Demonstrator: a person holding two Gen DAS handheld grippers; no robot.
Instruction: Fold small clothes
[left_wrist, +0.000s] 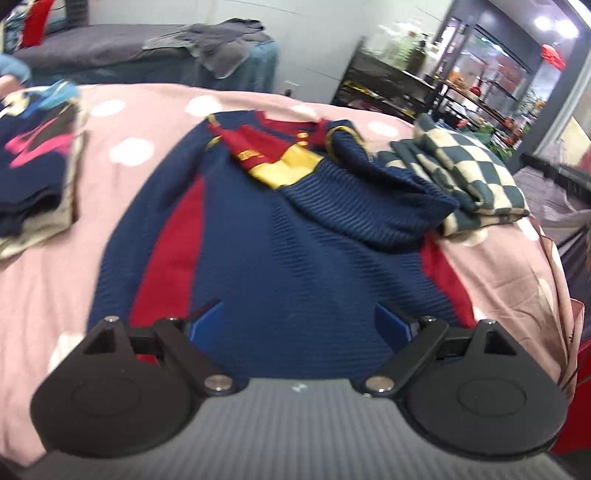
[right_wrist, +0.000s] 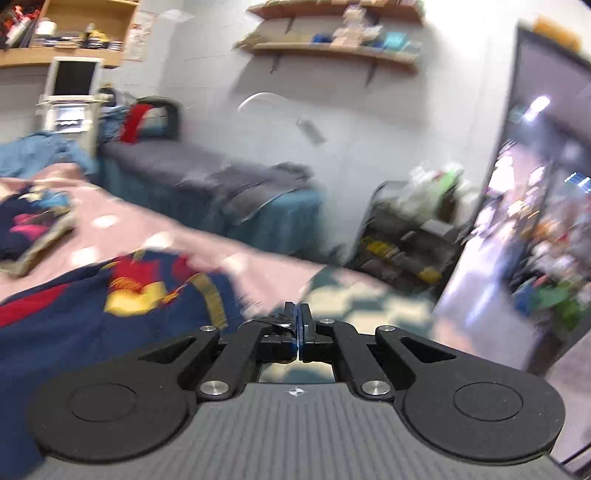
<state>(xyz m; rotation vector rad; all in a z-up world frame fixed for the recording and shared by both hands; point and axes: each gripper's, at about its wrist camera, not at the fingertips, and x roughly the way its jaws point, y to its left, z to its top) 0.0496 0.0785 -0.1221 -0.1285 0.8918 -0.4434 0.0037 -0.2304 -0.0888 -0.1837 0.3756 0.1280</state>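
A small navy knit sweater (left_wrist: 280, 254) with red side panels and a red and yellow collar lies spread on the pink spotted bedcover (left_wrist: 48, 266). Its right sleeve is folded in over the body. My left gripper (left_wrist: 299, 321) is open, low over the sweater's hem, empty. The sweater also shows in the right wrist view (right_wrist: 122, 314), at the left. My right gripper (right_wrist: 297, 325) is shut with nothing visible between its fingers, raised above the bed near a checked cloth (right_wrist: 354, 306). The right wrist view is blurred.
A green and cream checked folded cloth (left_wrist: 469, 173) lies right of the sweater, touching the sleeve. A stack of folded dark clothes (left_wrist: 37, 173) sits at the left. A second bed with grey towels (left_wrist: 218, 44) stands behind. Shelving (left_wrist: 402, 85) stands at the right.
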